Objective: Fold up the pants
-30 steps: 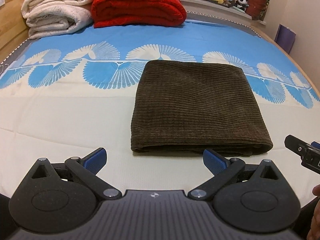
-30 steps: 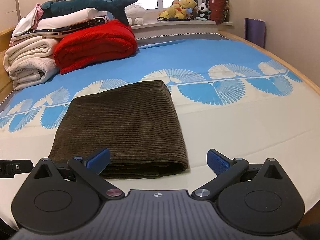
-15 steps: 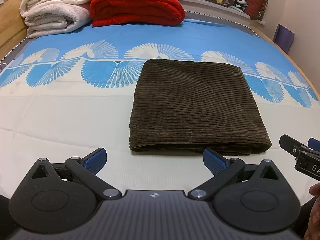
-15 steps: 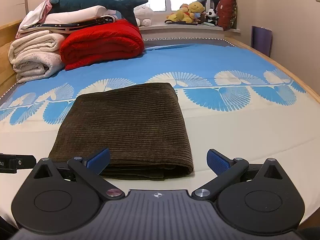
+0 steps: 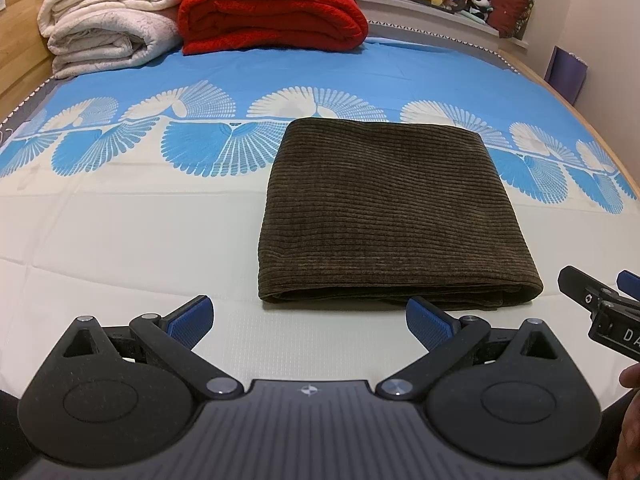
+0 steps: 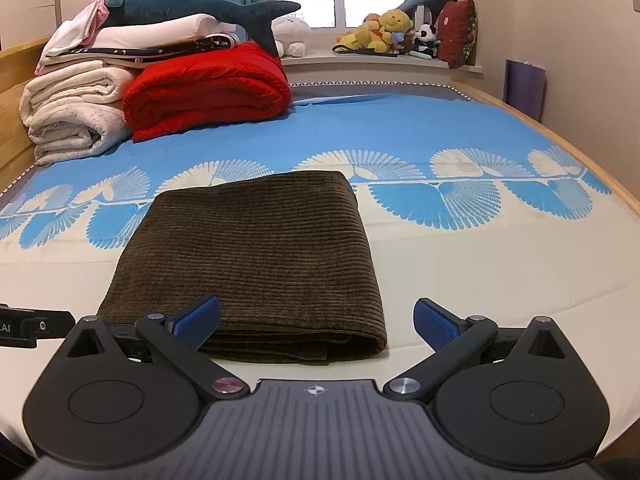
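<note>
Pants [image 5: 392, 216], brown corduroy, folded, lie center frame on bed [image 5: 120, 248]. Left gripper [image 5: 308, 320] and right gripper [image 6: 316, 322] both spread wide, empty, hovering at near edge. Lettering "DA" lower right on other tool. Farther: blue fan-print sheet, red blanket [image 5: 272, 8], plush toys [image 6: 384, 32] upper right.

A red blanket [image 6: 208, 84] lies beside folded white blankets [image 6: 76, 120] under a plush shark [image 6: 200, 8].

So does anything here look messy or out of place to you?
Nothing stands out. The brown pants lie in a neat folded rectangle on the bed sheet, edges fairly even. Both tools, left and right, are open and clear of the fabric.
</note>
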`<action>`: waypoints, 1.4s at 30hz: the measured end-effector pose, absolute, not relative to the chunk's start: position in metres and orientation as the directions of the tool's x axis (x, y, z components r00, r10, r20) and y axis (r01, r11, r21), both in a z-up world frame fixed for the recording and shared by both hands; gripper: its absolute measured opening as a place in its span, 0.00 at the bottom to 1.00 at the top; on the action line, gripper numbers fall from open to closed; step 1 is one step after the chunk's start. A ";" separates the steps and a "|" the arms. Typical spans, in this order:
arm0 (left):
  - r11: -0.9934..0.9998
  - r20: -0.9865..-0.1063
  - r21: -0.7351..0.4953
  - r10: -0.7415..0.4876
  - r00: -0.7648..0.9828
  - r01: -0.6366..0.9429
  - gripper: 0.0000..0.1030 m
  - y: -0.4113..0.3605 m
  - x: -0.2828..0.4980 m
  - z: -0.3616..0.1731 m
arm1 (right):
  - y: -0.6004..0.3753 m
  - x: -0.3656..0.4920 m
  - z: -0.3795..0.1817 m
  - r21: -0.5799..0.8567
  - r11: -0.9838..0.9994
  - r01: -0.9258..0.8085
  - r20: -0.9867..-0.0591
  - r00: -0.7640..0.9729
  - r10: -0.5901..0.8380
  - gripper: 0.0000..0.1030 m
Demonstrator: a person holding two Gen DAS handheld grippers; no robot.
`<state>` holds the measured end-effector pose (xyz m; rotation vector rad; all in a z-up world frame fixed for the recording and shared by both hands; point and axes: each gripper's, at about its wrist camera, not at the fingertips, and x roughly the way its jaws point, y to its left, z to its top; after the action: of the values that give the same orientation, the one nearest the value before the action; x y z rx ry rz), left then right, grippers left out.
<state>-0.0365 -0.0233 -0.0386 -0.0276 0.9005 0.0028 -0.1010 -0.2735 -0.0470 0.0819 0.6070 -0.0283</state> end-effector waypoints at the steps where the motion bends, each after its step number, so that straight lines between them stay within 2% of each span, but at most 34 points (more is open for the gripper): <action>1: 1.000 -0.784 -0.021 -0.009 0.621 -0.013 1.00 -0.023 -0.036 -0.039 | -0.274 -0.101 -0.047 0.067 0.997 0.050 -0.570 0.821 -0.003 0.99; 42: 1.000 -0.782 -0.020 -0.014 0.623 -0.003 1.00 -0.023 -0.036 -0.040 | -0.271 -0.102 -0.045 0.058 0.998 0.034 -0.562 0.827 0.004 0.99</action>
<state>-0.0360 -0.0230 -0.0400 -0.0197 0.8988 -0.0060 -0.1020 -0.2706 -0.0452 0.0662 0.5965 -0.0160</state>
